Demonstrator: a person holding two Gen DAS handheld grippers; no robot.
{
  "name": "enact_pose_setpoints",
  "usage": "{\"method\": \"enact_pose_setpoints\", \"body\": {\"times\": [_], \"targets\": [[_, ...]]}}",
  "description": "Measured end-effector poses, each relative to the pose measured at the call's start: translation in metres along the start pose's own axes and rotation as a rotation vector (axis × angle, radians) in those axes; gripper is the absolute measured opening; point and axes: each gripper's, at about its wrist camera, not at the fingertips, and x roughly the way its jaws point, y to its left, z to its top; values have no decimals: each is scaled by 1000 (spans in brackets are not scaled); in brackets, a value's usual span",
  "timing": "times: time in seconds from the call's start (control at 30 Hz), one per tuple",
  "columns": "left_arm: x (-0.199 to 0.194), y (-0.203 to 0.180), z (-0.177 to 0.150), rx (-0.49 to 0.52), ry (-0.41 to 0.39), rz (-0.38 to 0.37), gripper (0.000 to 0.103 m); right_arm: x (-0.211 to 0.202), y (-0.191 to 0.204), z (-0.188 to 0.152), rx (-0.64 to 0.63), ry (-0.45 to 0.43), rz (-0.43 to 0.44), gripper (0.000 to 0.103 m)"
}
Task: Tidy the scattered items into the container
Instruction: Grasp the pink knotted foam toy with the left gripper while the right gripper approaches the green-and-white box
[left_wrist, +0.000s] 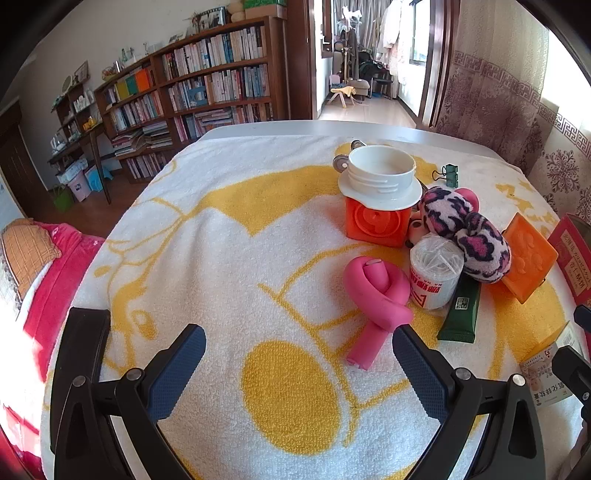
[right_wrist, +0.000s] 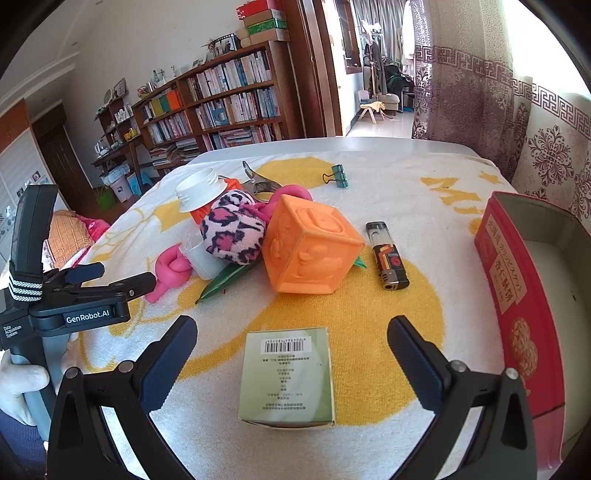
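My right gripper (right_wrist: 291, 332) is open above a pale green box (right_wrist: 288, 376) that lies between its fingers, untouched. The red tin container (right_wrist: 517, 295) stands open at the right. Ahead lie an orange cube (right_wrist: 310, 251), a lighter (right_wrist: 388, 258) and a leopard-print scrunchie (right_wrist: 232, 229). My left gripper (left_wrist: 297, 343) is open over bare towel, with nothing between its fingers. A knotted pink foam tube (left_wrist: 376, 295) lies just past its right finger. Behind that sit a thread spool (left_wrist: 436, 275), a green tube (left_wrist: 461, 310) and a white lid (left_wrist: 380, 173) on a red-orange cube (left_wrist: 373, 225).
A white and yellow towel (left_wrist: 221, 240) covers the table. A green binder clip (right_wrist: 338, 177) and a metal clip (right_wrist: 258, 181) lie near the far edge. A bookshelf (left_wrist: 203, 85) and a curtain (right_wrist: 480, 92) stand beyond the table. A hand (right_wrist: 22, 380) holds the left gripper's handle.
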Motion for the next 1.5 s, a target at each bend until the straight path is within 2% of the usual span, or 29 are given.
{"method": "enact_pose_setpoints", "body": {"times": [0.23, 0.53, 0.73, 0.8, 0.83, 0.9, 0.97, 1.03, 1.13, 1.23, 1.4, 1.5], "targets": [[11, -21, 8, 88, 12, -23, 102, -2, -11, 1, 59, -7, 0, 103], [23, -33, 18, 109, 8, -50, 102, -8, -15, 1, 63, -37, -6, 103], [42, -35, 14, 119, 46, -89, 102, -7, -19, 1, 87, -40, -15, 103], [45, -34, 11, 117, 56, -104, 98, -6, -20, 2, 90, -40, -17, 103], [44, -32, 11, 109, 56, -126, 93, -6, -20, 2, 90, -39, -18, 103], [43, -29, 12, 98, 48, -140, 80, -6, -20, 1, 88, -44, -21, 103], [40, -25, 12, 86, 39, -151, 61, -7, -18, 1, 79, -55, -33, 100], [38, -24, 12, 78, 28, -162, 48, -8, -17, 1, 68, -63, -45, 90], [34, -20, 10, 57, 18, -185, 48, -7, -16, 0, 61, -58, -46, 74], [26, -15, 11, 37, -3, -202, 48, -8, -19, 0, 68, -58, -42, 67], [11, -8, 11, 7, -52, -233, 48, -25, -33, -5, 134, -93, -14, 67], [10, -8, 11, 0, -51, -252, 48, -32, -40, -15, 172, -82, -17, 67]]}}
